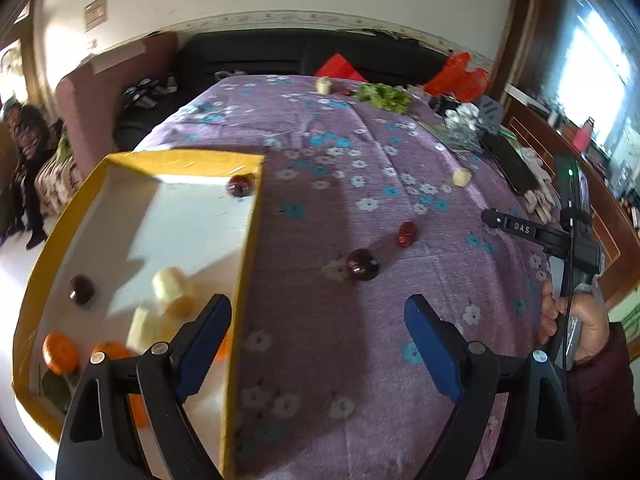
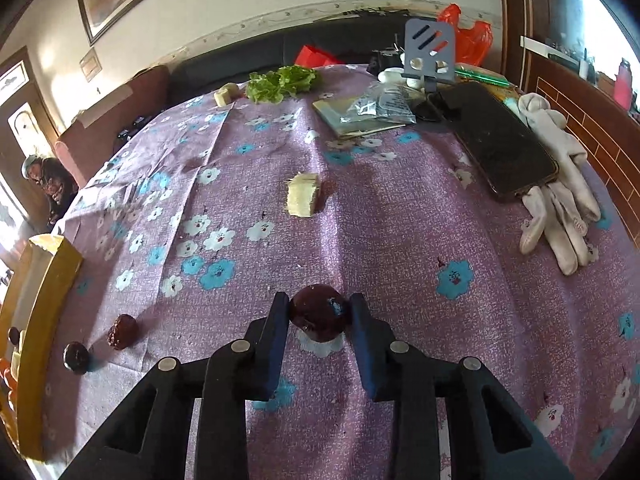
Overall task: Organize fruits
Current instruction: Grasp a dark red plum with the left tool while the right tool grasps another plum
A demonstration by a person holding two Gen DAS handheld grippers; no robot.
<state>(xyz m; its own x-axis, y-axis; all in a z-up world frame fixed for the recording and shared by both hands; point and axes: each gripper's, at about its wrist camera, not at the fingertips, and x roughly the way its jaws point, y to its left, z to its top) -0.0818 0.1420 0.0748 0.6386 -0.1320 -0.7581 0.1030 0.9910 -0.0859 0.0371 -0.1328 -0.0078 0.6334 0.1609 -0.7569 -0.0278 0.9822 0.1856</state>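
Observation:
A yellow box (image 1: 248, 240) lies at the left of the purple flowered tablecloth (image 1: 340, 184). Inside it are two dark red fruits (image 1: 82, 289), pale cut pieces (image 1: 174, 288) and oranges (image 1: 60, 353). My left gripper (image 1: 318, 320) is open and empty, over the box's right wall. Two dark red fruits (image 1: 362, 265) lie on the cloth ahead of it. My right gripper (image 2: 320, 316) is shut on a dark red fruit (image 2: 320, 312) just above the cloth. A pale cut piece (image 2: 303, 199) lies further ahead; two more dark fruits (image 2: 122, 331) lie to the left near the box (image 2: 44, 292).
At the far side lie lettuce (image 2: 282, 80) and another pale piece (image 2: 226, 93). At the right are a black phone (image 2: 500, 136), white gloves (image 2: 560, 200), a plastic bag on a booklet (image 2: 372, 114) and a grey stand (image 2: 430, 54). A sofa stands behind the table.

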